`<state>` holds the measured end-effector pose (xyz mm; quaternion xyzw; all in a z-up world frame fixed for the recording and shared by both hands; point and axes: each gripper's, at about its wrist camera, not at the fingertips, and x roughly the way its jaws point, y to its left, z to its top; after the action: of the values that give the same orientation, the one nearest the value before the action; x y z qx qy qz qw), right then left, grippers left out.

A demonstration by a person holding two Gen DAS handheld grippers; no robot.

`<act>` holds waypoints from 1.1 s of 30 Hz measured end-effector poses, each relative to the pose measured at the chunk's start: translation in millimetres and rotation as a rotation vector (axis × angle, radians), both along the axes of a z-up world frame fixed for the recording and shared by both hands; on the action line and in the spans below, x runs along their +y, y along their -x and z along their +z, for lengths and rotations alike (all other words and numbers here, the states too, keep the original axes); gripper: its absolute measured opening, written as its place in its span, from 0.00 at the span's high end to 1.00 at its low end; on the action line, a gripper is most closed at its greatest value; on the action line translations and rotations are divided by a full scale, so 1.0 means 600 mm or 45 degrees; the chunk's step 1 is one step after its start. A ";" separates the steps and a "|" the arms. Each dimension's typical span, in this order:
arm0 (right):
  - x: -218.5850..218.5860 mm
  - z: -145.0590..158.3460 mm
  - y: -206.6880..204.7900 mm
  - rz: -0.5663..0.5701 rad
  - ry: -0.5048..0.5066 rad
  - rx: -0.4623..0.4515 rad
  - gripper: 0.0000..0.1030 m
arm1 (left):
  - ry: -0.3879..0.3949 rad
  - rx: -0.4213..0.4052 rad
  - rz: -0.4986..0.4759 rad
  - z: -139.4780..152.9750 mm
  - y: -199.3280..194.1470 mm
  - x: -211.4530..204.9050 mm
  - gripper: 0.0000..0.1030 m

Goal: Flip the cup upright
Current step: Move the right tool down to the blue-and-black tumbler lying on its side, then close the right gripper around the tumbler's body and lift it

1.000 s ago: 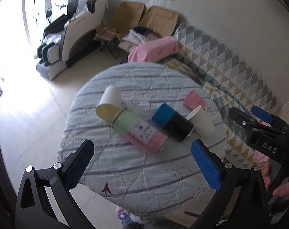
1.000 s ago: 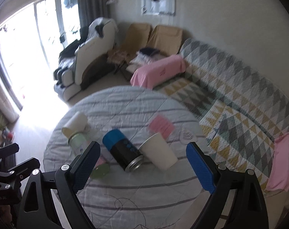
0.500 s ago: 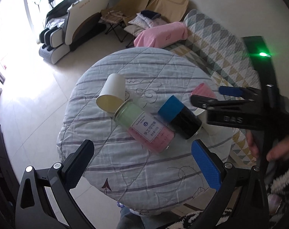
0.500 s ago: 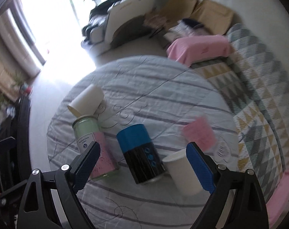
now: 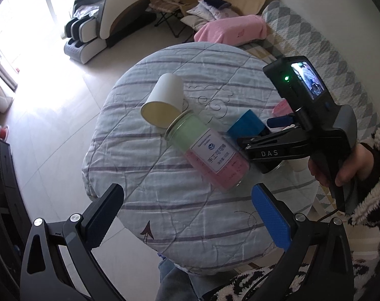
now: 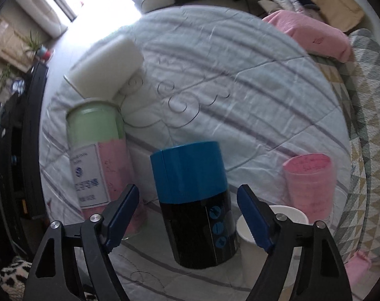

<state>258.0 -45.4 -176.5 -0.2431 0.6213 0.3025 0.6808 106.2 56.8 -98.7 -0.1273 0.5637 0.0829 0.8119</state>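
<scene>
A blue-lidded black cup (image 6: 197,200) lies on its side on the round quilted table (image 6: 240,80); its blue lid also shows in the left wrist view (image 5: 246,128). My right gripper (image 6: 187,213) is open, its blue pads on either side of this cup, apart from it. It shows in the left wrist view (image 5: 267,145) low over the table. A white paper cup (image 5: 165,101) lies on its side at the far left. My left gripper (image 5: 187,215) is open and empty, above the table's near edge.
A green and pink jar (image 5: 210,150) lies between the white cup and the blue cup. A second white paper cup (image 6: 265,233) and a pink cup (image 6: 310,180) sit to the right. A patterned sofa (image 5: 315,45) runs behind the table.
My right gripper has moved down and forward, close to the blue-lidded cup, which now lies between its pads. My left gripper has barely moved.
</scene>
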 end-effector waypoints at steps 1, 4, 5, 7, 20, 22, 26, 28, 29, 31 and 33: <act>0.002 -0.006 0.000 0.011 0.012 0.003 0.25 | 0.002 0.008 0.007 -0.003 0.000 0.000 0.00; 0.006 -0.024 -0.004 0.028 0.061 0.008 0.30 | 0.007 0.025 0.019 -0.010 0.002 -0.002 0.00; 0.006 -0.028 -0.006 0.034 0.072 0.001 0.31 | 0.004 0.029 0.019 -0.012 0.004 -0.004 0.00; 0.007 -0.029 -0.008 0.036 0.063 0.005 0.31 | 0.001 0.032 0.014 -0.015 0.007 -0.006 0.00; -0.038 0.051 0.008 -0.266 -0.128 0.050 0.33 | -0.010 -0.016 -0.064 0.013 0.030 -0.024 0.00; -0.053 0.063 0.022 -0.333 -0.154 0.060 0.33 | -0.005 -0.025 -0.088 0.017 0.034 -0.027 0.00; -0.094 0.053 0.064 -0.442 -0.182 0.104 0.34 | 0.006 -0.034 -0.141 0.020 0.042 -0.035 0.00; -0.099 0.045 0.077 -0.462 -0.162 0.120 0.34 | 0.009 -0.038 -0.167 0.020 0.045 -0.040 0.00; -0.100 0.042 0.075 -0.476 -0.171 0.112 0.34 | 0.006 -0.037 -0.181 0.019 0.047 -0.044 0.00; -0.095 0.046 0.062 -0.507 -0.180 0.100 0.34 | 0.007 -0.032 -0.196 0.017 0.048 -0.049 0.00; -0.080 0.047 0.046 -0.507 -0.162 0.073 0.34 | 0.008 -0.033 -0.209 0.017 0.051 -0.053 0.00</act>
<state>230.3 -93.4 -148.5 -0.0633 0.6560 0.2073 0.7230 75.8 25.2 -88.7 -0.0844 0.5621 0.0127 0.8227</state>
